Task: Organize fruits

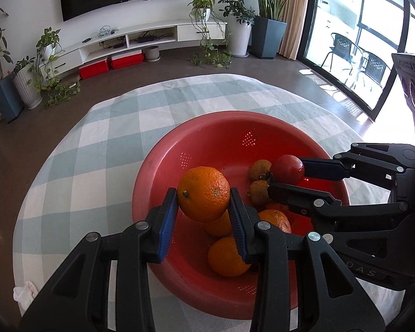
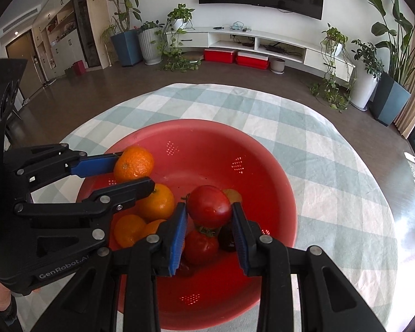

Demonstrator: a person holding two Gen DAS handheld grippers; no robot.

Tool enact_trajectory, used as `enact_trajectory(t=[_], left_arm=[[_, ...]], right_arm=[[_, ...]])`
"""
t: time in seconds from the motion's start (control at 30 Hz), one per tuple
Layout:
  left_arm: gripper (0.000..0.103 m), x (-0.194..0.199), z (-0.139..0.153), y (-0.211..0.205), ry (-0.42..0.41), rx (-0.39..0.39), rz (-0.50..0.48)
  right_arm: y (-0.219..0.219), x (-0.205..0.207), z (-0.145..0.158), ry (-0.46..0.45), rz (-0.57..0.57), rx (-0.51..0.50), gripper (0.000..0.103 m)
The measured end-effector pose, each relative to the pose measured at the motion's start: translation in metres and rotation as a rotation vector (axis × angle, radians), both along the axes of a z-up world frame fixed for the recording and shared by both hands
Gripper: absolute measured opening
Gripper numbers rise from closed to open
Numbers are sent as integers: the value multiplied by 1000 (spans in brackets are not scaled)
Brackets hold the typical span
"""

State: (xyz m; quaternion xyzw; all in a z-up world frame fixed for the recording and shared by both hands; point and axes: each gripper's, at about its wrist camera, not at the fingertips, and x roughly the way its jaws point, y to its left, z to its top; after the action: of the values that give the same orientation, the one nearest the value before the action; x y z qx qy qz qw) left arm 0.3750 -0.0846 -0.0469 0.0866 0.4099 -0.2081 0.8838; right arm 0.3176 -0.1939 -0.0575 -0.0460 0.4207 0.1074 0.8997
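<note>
With the left claw [image 1: 204,195] pinching a round orange [image 1: 204,192] and the right claw [image 2: 209,210] pinching a red tomato [image 2: 209,206] over the red perforated plastic bowl [image 2: 262,166] at centre frame, the step looks like carrying fruit, and next each likely needs a sorted resting place.

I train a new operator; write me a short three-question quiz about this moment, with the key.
1. True or false: the left gripper is shut on an orange.
2. What does the right gripper hold? A) an orange B) a red tomato C) nothing
3. Name the container under both grippers.

Key
1. True; the blue pads press on both its sides.
2. B, the red tomato.
3. The red colander on the checked cloth, already holding oranges and other fruit.
</note>
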Motion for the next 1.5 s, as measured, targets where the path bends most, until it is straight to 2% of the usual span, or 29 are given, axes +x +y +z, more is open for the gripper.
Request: enact_trajectory(t=[0.43,0.6,0.67,0.83,0.9,0.93,0.97,1.03,1.1,1.17,1.27,1.33,1.43,1.47,1.5], left_arm=[[35,3,-6,1,-1,3,21],[37,3,-6,1,-2,-3,27],[47,2,-3,2,-21,2,42],[55,-4,4,3,-35,-16,44],[66,-8,9,5,-51,-25,55],[78,-11,13,8,-60,-30,64],[86,-15,17,11,-68,-44,69],[89,-23,25,16,-88,-55,81],[92,-33,34,21,-109,-61,91],[100,-47,45,26,-139,-63,108],[101,-76,68,38,-216,-79,144],[101,-104,87,45,-289,-92,167],[103,-159,121,53,-445,-126,213],[103,-178,131,55,-495,-128,240],[103,-197,139,56,-544,-131,266]], right_arm=[[0,3,-10,13,-13,-36,35],[-3,2,-11,5,-24,-46,42],[-5,1,-11,2,-35,-47,43],[-8,-3,-7,-12,-55,-43,44],[-9,-7,-3,-19,-64,-42,44],[-12,-9,-1,-23,-69,-37,45],[-14,-12,2,-31,-76,-29,49],[-18,-20,10,-55,-87,-4,56],[-19,-30,20,-83,-100,4,62],[-21,-42,31,-119,-103,22,65],[-23,-69,52,-205,-121,46,71],[-24,-94,68,-295,-142,65,78],[-28,-138,98,-472,-191,107,93],[-29,-154,107,-534,-209,120,102],[-29,-170,115,-594,-229,126,103]])
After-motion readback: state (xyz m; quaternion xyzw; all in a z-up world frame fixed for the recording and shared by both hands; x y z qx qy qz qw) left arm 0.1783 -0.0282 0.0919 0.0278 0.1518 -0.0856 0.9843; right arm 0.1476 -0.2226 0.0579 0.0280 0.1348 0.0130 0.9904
